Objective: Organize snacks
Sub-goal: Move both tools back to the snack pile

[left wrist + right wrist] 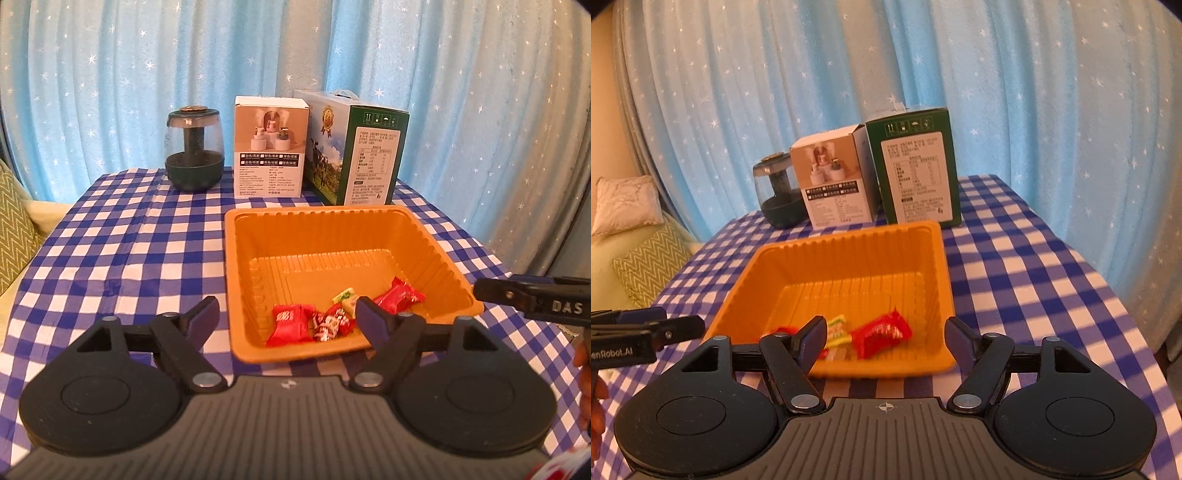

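Observation:
An orange plastic tray (236,258) sits on the blue-and-white checked tablecloth; it also shows in the right wrist view (938,258). Several wrapped candies lie in its near part: red ones (290,324) (400,295) and a green-and-white one (345,297); in the right wrist view a red one (882,332) and a green-and-yellow one (837,326) show. My left gripper (286,319) is open and empty, straddling the tray's near left corner. My right gripper (886,338) is open and empty over the tray's near rim; it also shows in the left wrist view (532,297).
Behind the tray stand a dark green humidifier (194,149), a white carton (269,147) and a green-sided carton (365,155). A starry blue curtain (295,55) hangs behind. Cushions (646,254) lie left of the table. The table edge (1115,295) runs on the right.

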